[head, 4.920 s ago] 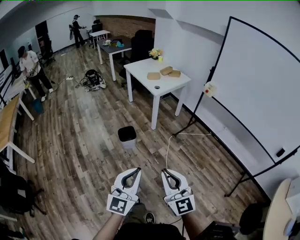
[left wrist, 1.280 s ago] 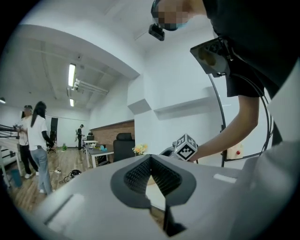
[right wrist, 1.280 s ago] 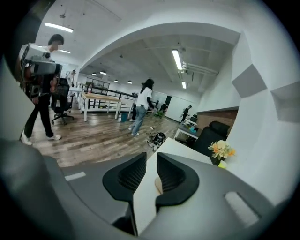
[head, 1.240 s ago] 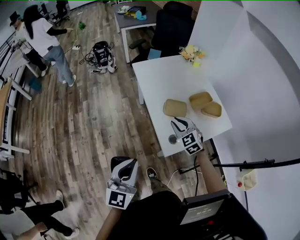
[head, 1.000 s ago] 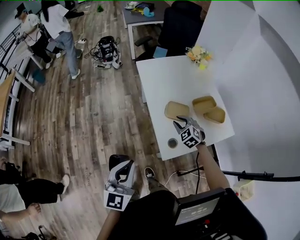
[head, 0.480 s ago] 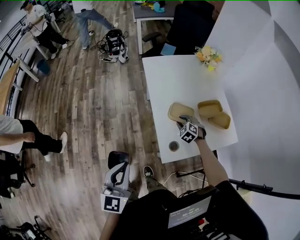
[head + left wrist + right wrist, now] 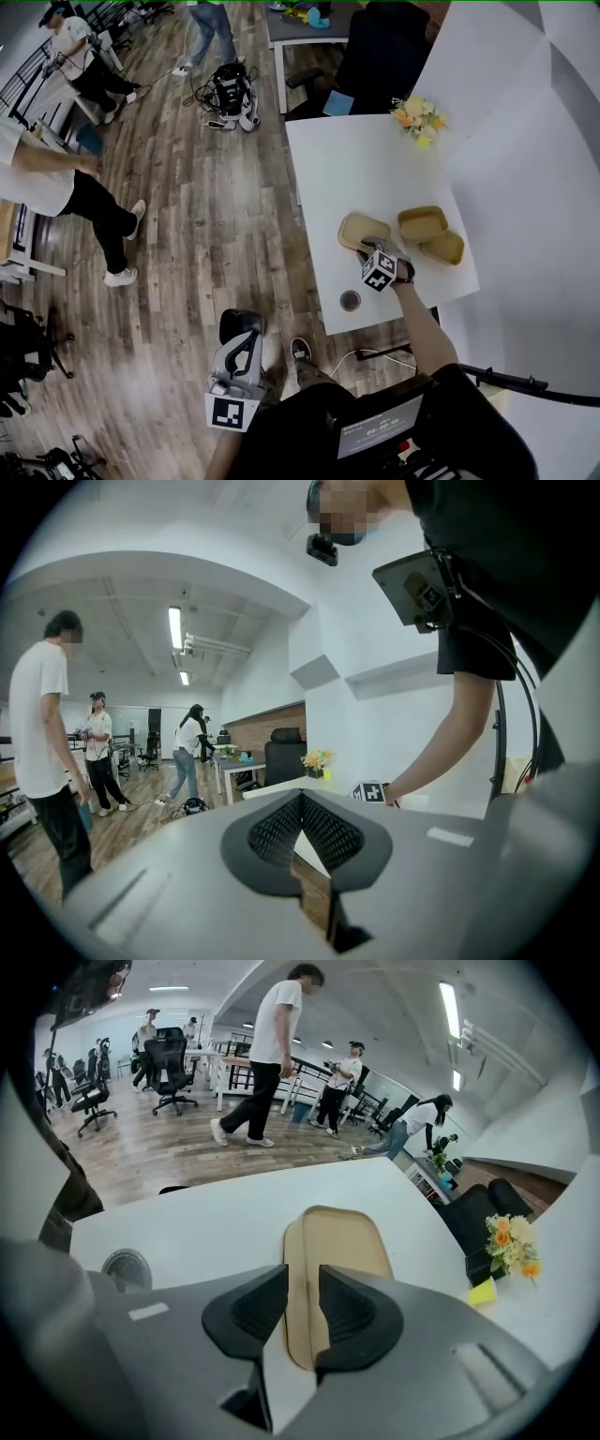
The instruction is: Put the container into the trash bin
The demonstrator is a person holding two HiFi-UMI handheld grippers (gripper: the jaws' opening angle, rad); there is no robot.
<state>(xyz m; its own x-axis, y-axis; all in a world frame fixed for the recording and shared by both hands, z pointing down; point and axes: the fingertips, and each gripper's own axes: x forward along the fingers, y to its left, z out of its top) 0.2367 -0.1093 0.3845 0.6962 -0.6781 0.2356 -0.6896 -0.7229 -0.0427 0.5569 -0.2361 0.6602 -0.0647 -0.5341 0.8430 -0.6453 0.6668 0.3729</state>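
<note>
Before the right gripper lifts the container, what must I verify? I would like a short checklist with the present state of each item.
1. Rim of the nearest container is between the right gripper's pads: ok, the jaws are closing around it.
2. Pads press firmly on the rim: not ok, a gap shows on both sides.
3. The other two containers lie apart from it: ok.
4. Left gripper is shut and empty: ok.
5. Trash bin is in sight on the floor: ok, beside the left gripper.
6. Container is empty inside: cannot tell.
</note>
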